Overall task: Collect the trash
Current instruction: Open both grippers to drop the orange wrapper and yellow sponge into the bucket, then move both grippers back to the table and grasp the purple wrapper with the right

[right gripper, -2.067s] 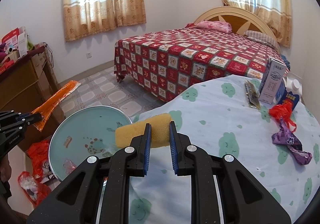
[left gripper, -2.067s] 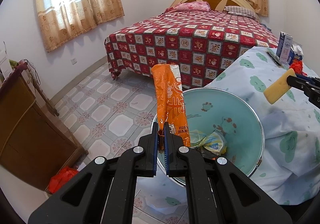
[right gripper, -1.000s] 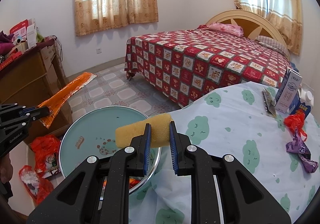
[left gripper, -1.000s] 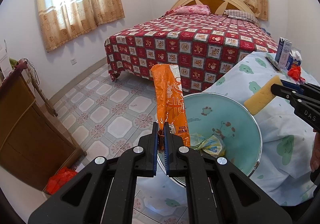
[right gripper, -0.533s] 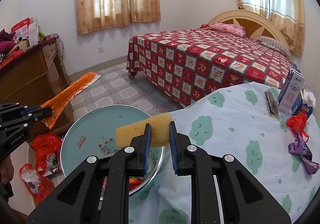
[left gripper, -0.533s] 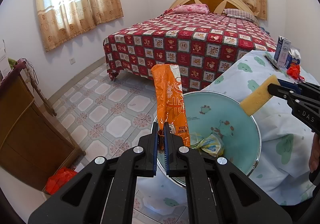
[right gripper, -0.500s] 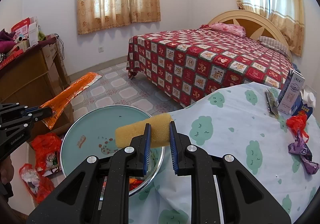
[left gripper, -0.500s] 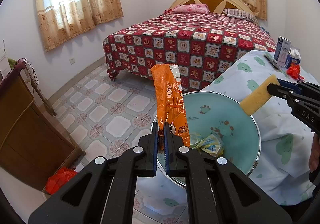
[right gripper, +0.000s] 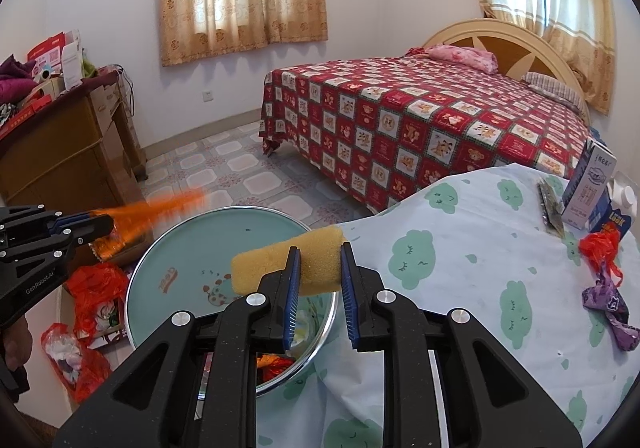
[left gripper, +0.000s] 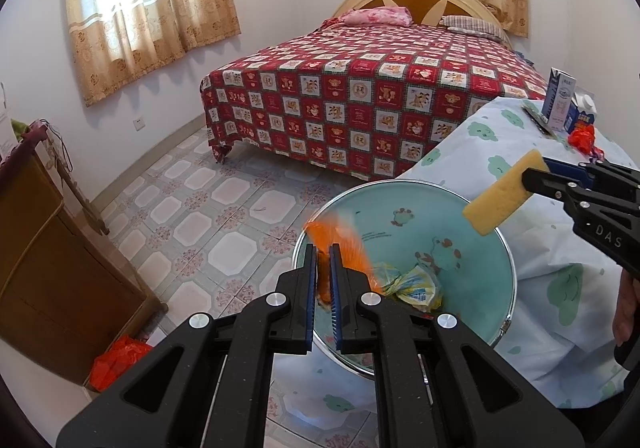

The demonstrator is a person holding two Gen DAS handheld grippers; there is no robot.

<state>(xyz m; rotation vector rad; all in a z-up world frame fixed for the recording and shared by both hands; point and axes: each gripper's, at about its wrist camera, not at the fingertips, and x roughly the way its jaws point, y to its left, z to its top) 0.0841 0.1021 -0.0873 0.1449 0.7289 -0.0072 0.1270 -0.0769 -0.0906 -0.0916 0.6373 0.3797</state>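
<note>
My left gripper [left gripper: 323, 248] is shut on an orange snack wrapper [left gripper: 344, 244], blurred by motion and tipped over the teal metal basin [left gripper: 472, 288]. The basin holds a crumpled yellow-blue bag [left gripper: 412, 282]. In the right wrist view the wrapper [right gripper: 160, 210] streaks from the left gripper [right gripper: 110, 222] over the basin [right gripper: 184, 248]. My right gripper [right gripper: 318, 248] is shut on a yellow sponge [right gripper: 280, 268], held above the basin's right rim; it also shows in the left wrist view [left gripper: 500, 196].
A table with a cloud-print cloth [right gripper: 460, 248] carries a milk carton [right gripper: 590, 184], a red scrap [right gripper: 600, 244] and a purple scrap [right gripper: 608, 308]. A bed [right gripper: 420, 120] stands behind. A wooden cabinet [right gripper: 52, 160] and red bags [right gripper: 92, 288] are at left.
The orange wrapper has swung from upright down toward the basin and is blurred. The sponge has moved slightly further over the basin.
</note>
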